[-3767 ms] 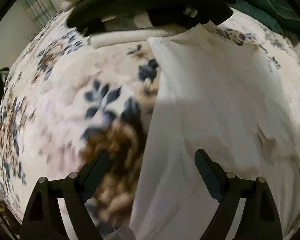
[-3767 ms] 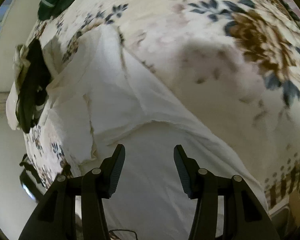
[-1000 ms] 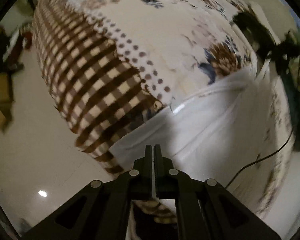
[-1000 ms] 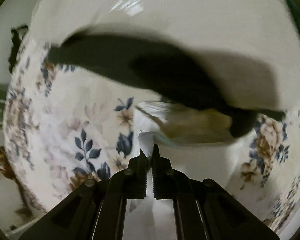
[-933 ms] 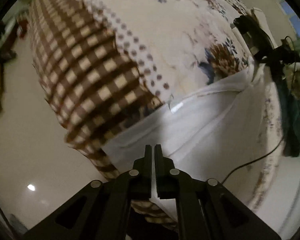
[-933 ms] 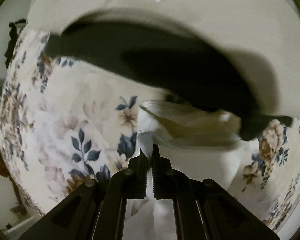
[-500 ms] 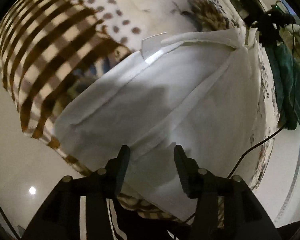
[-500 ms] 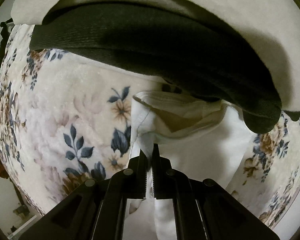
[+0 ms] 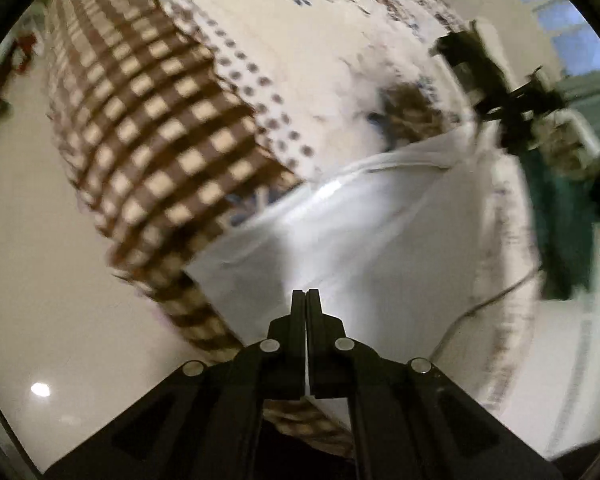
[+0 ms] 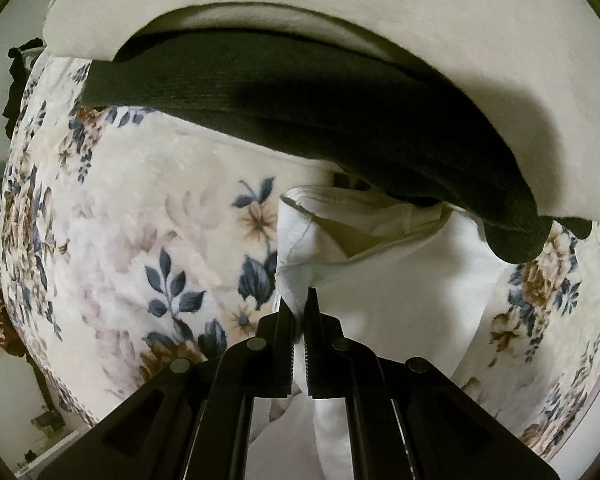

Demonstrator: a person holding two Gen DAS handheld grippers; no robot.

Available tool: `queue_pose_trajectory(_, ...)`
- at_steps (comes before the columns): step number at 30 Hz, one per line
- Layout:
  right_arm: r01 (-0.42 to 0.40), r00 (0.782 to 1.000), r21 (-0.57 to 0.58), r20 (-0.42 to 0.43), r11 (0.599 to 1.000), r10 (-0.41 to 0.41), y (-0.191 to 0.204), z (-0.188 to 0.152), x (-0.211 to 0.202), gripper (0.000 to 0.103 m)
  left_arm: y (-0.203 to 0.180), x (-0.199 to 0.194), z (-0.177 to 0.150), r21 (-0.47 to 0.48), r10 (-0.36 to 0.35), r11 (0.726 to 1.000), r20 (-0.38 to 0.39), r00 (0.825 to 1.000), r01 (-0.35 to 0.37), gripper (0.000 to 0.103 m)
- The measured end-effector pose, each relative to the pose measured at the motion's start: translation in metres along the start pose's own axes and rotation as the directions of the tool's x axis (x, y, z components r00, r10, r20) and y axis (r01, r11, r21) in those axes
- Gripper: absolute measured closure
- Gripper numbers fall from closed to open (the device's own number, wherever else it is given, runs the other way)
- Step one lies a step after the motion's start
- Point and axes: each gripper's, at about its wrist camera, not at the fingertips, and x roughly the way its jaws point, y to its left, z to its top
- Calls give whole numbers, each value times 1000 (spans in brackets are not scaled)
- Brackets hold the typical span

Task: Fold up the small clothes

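Note:
A white shirt (image 9: 364,236) lies on the flowered blanket, its lower edge at the bed's edge. My left gripper (image 9: 306,294) is shut on the white shirt's hem. In the right wrist view the same shirt's collar end (image 10: 380,272) lies by a folded black garment (image 10: 320,120). My right gripper (image 10: 298,300) has its jaws slightly apart around the shirt's shoulder edge, with a narrow gap between the fingers.
A stack of folded clothes, black under cream (image 10: 420,8), lies just beyond the collar. The flowered blanket (image 10: 140,240) covers the bed; its brown checked border (image 9: 152,128) hangs over the edge above the pale floor (image 9: 40,300). Dark green cloth (image 9: 564,216) lies at the right.
My left gripper was open half a second ago and has shut on the shirt's hem. My right gripper's jaws have parted slightly at the shoulder edge.

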Motion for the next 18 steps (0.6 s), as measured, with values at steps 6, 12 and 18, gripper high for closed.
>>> queue_pose_trajectory(6,1,1000,4,-6,1000,-1,2,-2,2,99,0,45,5,4,-13,1000,-114,993,13,44)
queue_pose_trajectory(12,2,1000,-2,-14,1000,-2,6,-6,6,99,-10,81,-1,61,42,998,-169,985,-32,47)
queue_pose_trajectory(18,-6,1000,13,-20,1000,6,5,-5,7,99,-23,65,-5,113,72,992,-96,993,-61,99)
